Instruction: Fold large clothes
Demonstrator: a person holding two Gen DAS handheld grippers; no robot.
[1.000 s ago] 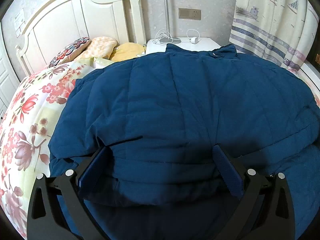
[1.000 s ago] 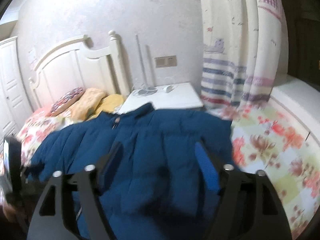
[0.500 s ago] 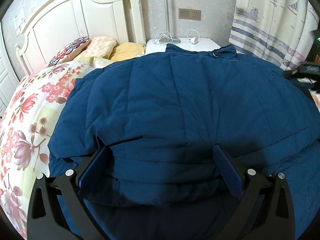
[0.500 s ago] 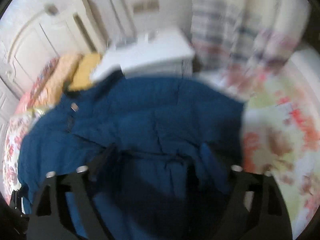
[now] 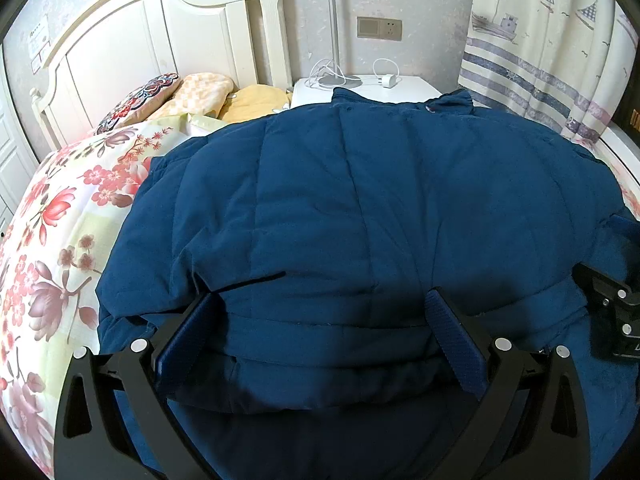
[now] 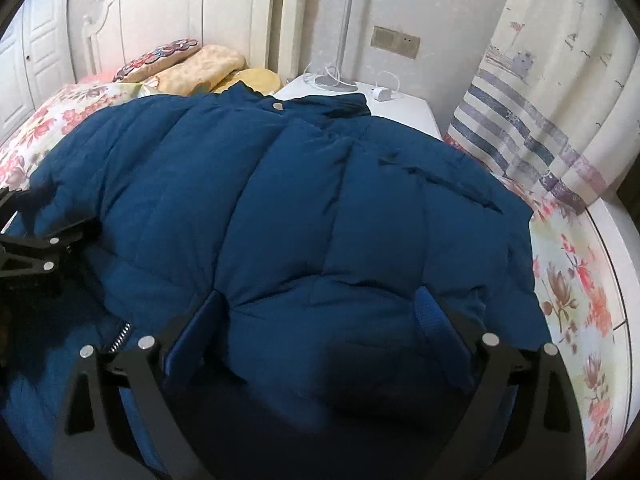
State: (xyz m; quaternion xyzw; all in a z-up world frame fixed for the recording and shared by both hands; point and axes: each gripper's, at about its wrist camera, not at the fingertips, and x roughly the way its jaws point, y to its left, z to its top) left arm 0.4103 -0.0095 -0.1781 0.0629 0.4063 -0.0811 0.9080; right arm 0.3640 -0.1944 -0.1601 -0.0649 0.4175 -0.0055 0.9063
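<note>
A large dark blue puffer jacket (image 5: 360, 200) (image 6: 300, 200) lies spread on the bed, collar toward the nightstand. My left gripper (image 5: 322, 332) stands wide over the near hem, and a puffy fold bulges between its blue pads (image 5: 456, 344). My right gripper (image 6: 316, 328) is low on the jacket's right part. Its jaws are opening, padded fabric lies between them, and the pads do not squeeze it. Each tool shows at the edge of the other's view: the right gripper (image 5: 612, 312), the left gripper (image 6: 32, 248).
A floral quilt (image 5: 60, 240) (image 6: 572, 280) covers the bed around the jacket. Pillows (image 5: 200, 88) lie against the white headboard (image 5: 160, 32). A white nightstand (image 6: 400, 108) with a lamp pole and a charger stands behind, and a striped curtain (image 5: 540, 60) hangs at the right.
The right gripper has swung down and rolled onto the jacket, and its jaws have spread wider. It now shows lower at the right edge of the left wrist view. The left gripper has not moved.
</note>
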